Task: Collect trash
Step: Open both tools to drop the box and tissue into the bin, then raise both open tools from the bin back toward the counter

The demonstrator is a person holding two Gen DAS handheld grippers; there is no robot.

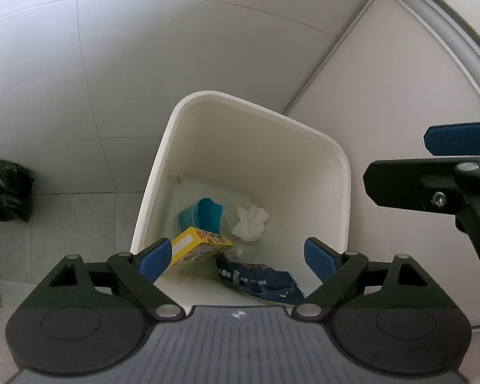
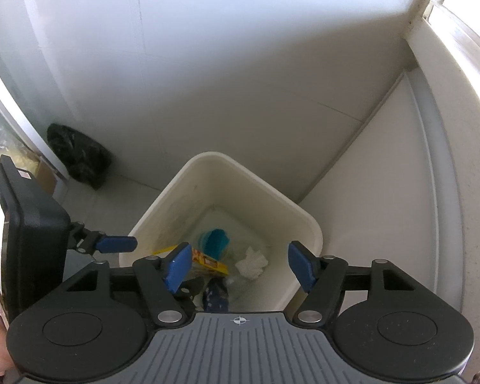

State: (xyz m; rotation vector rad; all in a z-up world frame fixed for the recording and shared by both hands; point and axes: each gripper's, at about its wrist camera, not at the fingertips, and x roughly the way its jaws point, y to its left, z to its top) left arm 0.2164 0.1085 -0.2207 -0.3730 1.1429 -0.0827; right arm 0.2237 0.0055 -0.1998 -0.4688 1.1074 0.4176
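Observation:
A white bin (image 1: 252,105) stands on the floor in a corner. In it lie a teal cup (image 1: 204,214), a yellow box (image 1: 198,246), a crumpled white tissue (image 1: 249,224) and a dark blue snack bag (image 1: 259,276). My left gripper (image 1: 236,254) hangs over the bin's near side, open, with nothing between its blue pads. To its right my right gripper (image 1: 396,160) juts in. In the right wrist view my right gripper (image 2: 240,265) is open and empty above the bin (image 2: 208,156), over the tissue (image 2: 251,262), cup (image 2: 214,241), box (image 2: 208,260) and bag (image 2: 216,294).
A full black rubbish bag (image 2: 80,156) sits on the tiled floor to the left, against the wall. A white panel (image 1: 384,96) runs along the bin's right side. The left gripper's body and one blue pad (image 2: 116,244) crowd the left of the bin.

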